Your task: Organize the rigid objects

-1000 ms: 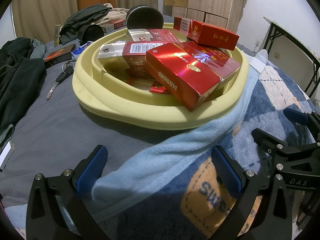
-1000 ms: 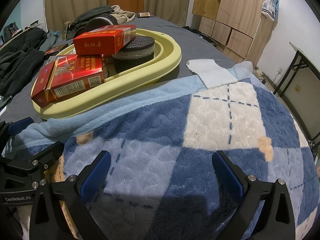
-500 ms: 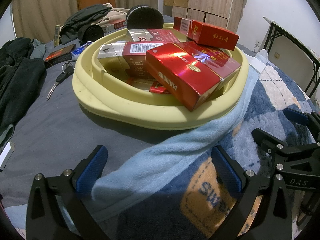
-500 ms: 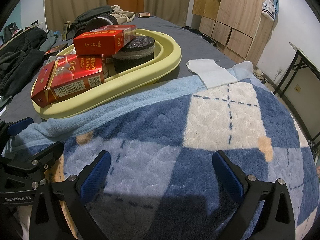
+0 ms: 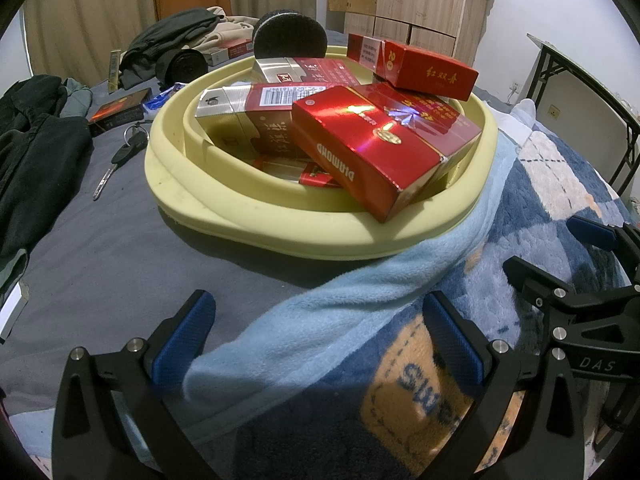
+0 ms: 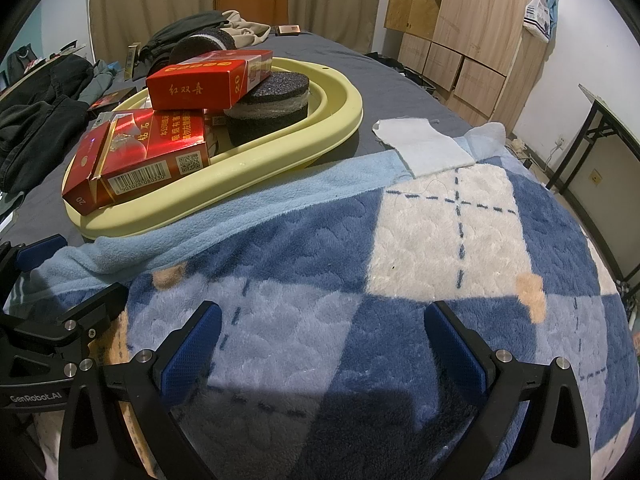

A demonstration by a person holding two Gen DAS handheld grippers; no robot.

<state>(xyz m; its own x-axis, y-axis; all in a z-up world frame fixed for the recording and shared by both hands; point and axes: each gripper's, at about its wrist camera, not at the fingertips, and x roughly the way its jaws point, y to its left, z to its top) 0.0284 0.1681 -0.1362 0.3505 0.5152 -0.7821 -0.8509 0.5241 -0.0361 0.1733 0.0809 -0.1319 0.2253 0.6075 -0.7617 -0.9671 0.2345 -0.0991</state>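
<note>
A pale yellow basin (image 5: 256, 220) (image 6: 280, 148) sits on the bed and holds several red cartons. A big red DIAMOND carton (image 5: 372, 148) (image 6: 136, 160) leans over its near rim. A smaller red carton (image 5: 424, 70) (image 6: 204, 80) rests on top, partly on a black sponge disc (image 6: 268, 108). A silver and red carton (image 5: 248, 116) lies behind. My left gripper (image 5: 320, 340) is open and empty, low over the bed in front of the basin. My right gripper (image 6: 324, 344) is open and empty over the checked blanket, right of the basin.
A blue and white checked blanket (image 6: 440, 260) with a light blue edge (image 5: 340, 320) covers the near bed. Keys (image 5: 120, 156), a small dark box (image 5: 116, 110) and dark clothes (image 5: 32, 152) lie left of the basin. A white cloth (image 6: 420, 148) lies beyond. Wardrobe and folding table stand right.
</note>
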